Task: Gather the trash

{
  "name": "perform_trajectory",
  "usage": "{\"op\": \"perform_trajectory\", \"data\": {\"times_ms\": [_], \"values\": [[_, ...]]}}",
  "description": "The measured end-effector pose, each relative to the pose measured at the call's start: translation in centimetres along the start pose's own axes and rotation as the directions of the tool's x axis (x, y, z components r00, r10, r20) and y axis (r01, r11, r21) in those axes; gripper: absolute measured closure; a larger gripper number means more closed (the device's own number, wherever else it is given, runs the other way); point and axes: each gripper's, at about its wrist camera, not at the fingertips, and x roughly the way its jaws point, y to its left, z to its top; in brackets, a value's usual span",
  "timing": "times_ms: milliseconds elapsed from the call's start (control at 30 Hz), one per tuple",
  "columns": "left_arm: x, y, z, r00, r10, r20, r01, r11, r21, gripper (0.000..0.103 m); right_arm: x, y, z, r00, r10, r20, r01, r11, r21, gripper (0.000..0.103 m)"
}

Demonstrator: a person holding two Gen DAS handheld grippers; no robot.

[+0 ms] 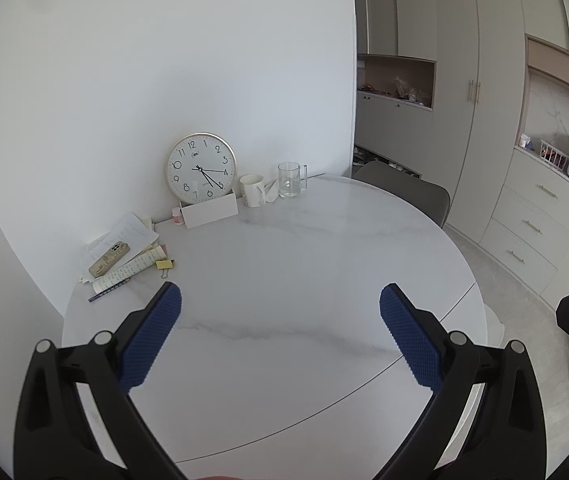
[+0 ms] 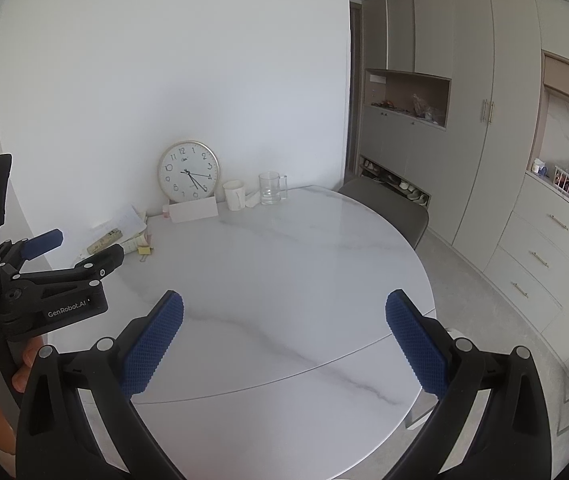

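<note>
Left gripper [image 1: 280, 300] fingers spread, holding nothing, above white bench [image 1: 284, 272]; right gripper [image 2: 284, 308] likewise; clock [image 1: 200, 168] against wall.

my view: round white marble table [image 1: 284, 264] against plain white wall [image 1: 164, 60] | grey chair [image 1: 408, 188] behind table | grey cabinets [image 1: 484, 100] beyond chair | pale floor [image 1: 496, 276] right of table | soft daylight

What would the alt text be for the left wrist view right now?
The open, empty left claw hovers over a round white marble table. By the far wall a clock leans behind a white card, beside a white mug and a glass mug; papers and a phone lie at left.
</note>
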Motion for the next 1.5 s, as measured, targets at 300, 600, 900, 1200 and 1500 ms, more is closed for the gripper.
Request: {"op": "perform_trajectory", "data": {"times_ms": [300, 600, 900, 1200, 1500], "values": [[0.3, -0.2, 0.1, 1.0, -0.007, -0.014, 0.007, 1.0, -0.003, 0.008, 0.3, -0.2, 0.1, 1.0, -0.003, -0.006, 0.003, 1.0, 0.001, 0.002], [0.5, -0.3, 0.1, 1.0, -0.006, -0.017, 0.006, 1.0, -0.003, 0.008, 0.9, -0.4, 0.3, 1.0, -0.004, -0.015, 0.005, 1.0, 0.004, 0.002], [0.8, -0.2, 0.1, 1.0, -0.013, -0.028, 0.013, 1.0, -0.012, 0.008, 1.5, -0.6, 0.1, 1.0, -0.011, -0.029, 0.011, 1.0, 0.01, 0.002], [1.2, -0.1, 0.0, 0.999, -0.012, -0.035, 0.011, 1.0, -0.012, 0.008, 2.1, -0.3, -0.2, 0.999, -0.014, -0.04, 0.014, 1.0, 0.008, 0.002], [1.1, 0.0, -0.1, 1.0, -0.009, -0.019, 0.008, 1.0, -0.019, 0.008, 2.0, -0.4, -0.5, 0.999, -0.017, -0.043, 0.018, 1.0, 0.012, 0.002]]}}
